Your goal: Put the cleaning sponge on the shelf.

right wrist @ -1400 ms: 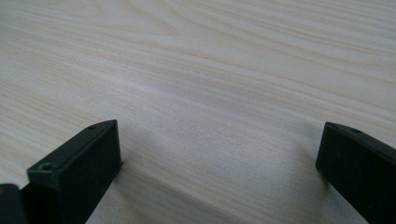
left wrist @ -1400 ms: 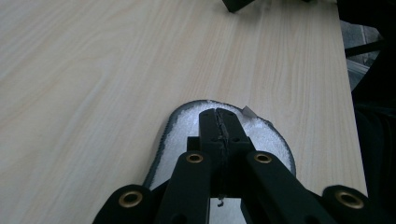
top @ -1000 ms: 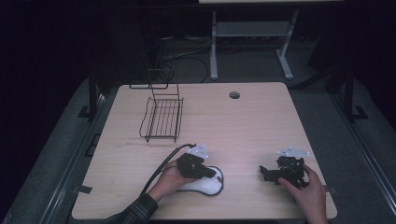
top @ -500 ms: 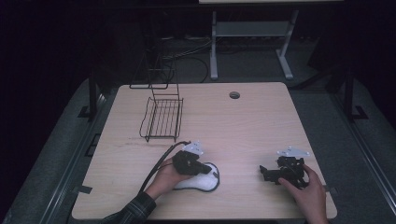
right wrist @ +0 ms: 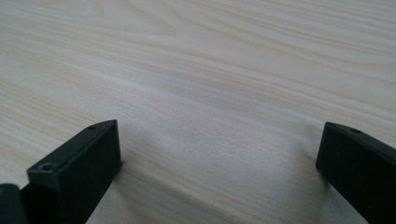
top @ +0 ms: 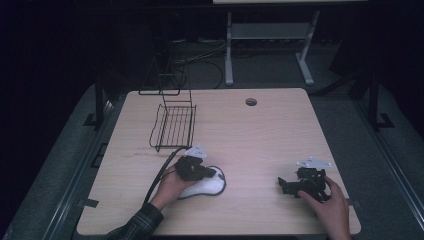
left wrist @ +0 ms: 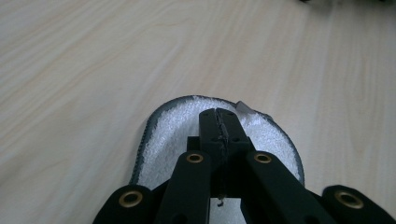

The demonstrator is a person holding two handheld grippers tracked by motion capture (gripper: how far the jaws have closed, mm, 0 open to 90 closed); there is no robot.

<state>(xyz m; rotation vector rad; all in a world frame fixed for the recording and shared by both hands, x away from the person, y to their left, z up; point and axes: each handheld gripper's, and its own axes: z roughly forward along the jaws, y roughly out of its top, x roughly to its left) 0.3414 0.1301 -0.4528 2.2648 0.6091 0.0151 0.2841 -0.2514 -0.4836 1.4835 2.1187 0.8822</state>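
White slipper (top: 207,186) with dark trim lies sole-down on the near-left part of the tabletop (top: 260,135), toe pointing right. Left gripper (top: 209,173) sits over it; in the left gripper view its fingers (left wrist: 219,128) are pressed together above the terry insole. Whether they pinch any fabric cannot be told; judged a closed-finger contact, probably to drag or steady the slipper rather than lift it. Just behind it, toward the far left, stands a black wire rack (top: 173,126) with a tall back frame: a likely destination, and the only obstacle near the hand's path. Small round hole (top: 251,102) far centre, well apart. To the right, right gripper (top: 286,184) rests low on bare wood, fingers (right wrist: 77,170) spread wide with nothing between them, apparently parked on standby, well apart from the slipper.
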